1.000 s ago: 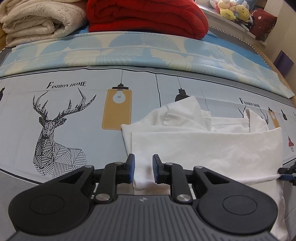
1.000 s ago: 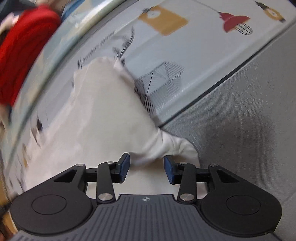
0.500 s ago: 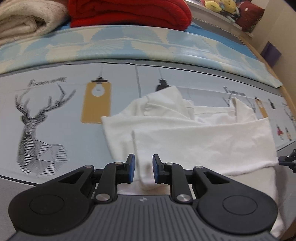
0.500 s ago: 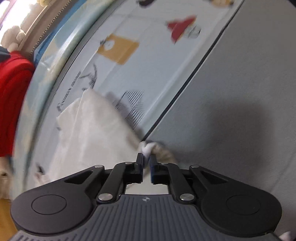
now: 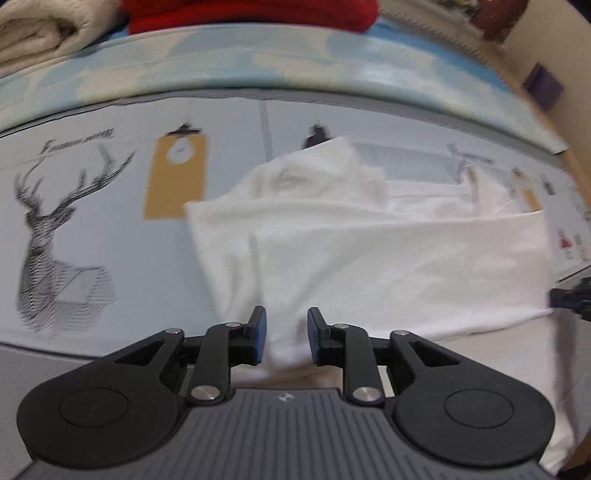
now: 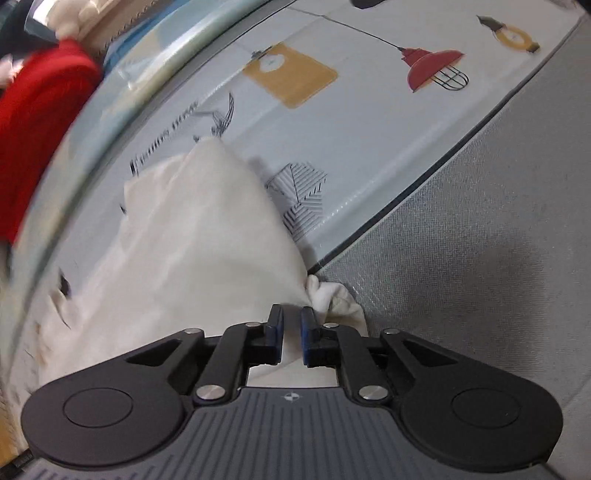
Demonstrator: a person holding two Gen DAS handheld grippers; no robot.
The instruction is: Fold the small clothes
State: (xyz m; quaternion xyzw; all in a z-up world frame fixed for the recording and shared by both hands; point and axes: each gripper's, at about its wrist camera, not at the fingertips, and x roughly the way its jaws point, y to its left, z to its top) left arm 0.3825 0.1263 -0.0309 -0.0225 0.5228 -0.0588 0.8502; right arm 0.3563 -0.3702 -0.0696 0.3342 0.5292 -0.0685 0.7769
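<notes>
Since a second ago my right gripper (image 6: 291,334) has closed its jaws down onto the white garment (image 6: 184,258) — the blue pads that stood apart over the cloth now pinch a bunched corner of it, right where the bed's printed sheet (image 6: 369,147) meets the grey band (image 6: 480,240) along its near edge. My left gripper (image 5: 283,338) has dropped a little and its jaws have just been opening; they stand apart with the garment's (image 5: 388,266) near left corner between the pads, and I see no pad pressing on it.

From the left wrist view, the garment lies partly folded on the sheet (image 5: 110,229), a flat upper layer over a wider lower one, crumpled sleeves toward the far side. Its right end reaches the right gripper's dark tip (image 5: 570,297), at the picture's right edge. Left of the cloth I see the printed deer (image 5: 55,251) and a yellow lamp tag (image 5: 175,177). Along the bed's far edge sit a cream blanket (image 5: 44,33) and a red blanket (image 5: 251,14), both blurred.

In the right wrist view a printed red lamp (image 6: 432,68) lies beyond the garment, and the red blanket (image 6: 40,129) fills the left edge.
</notes>
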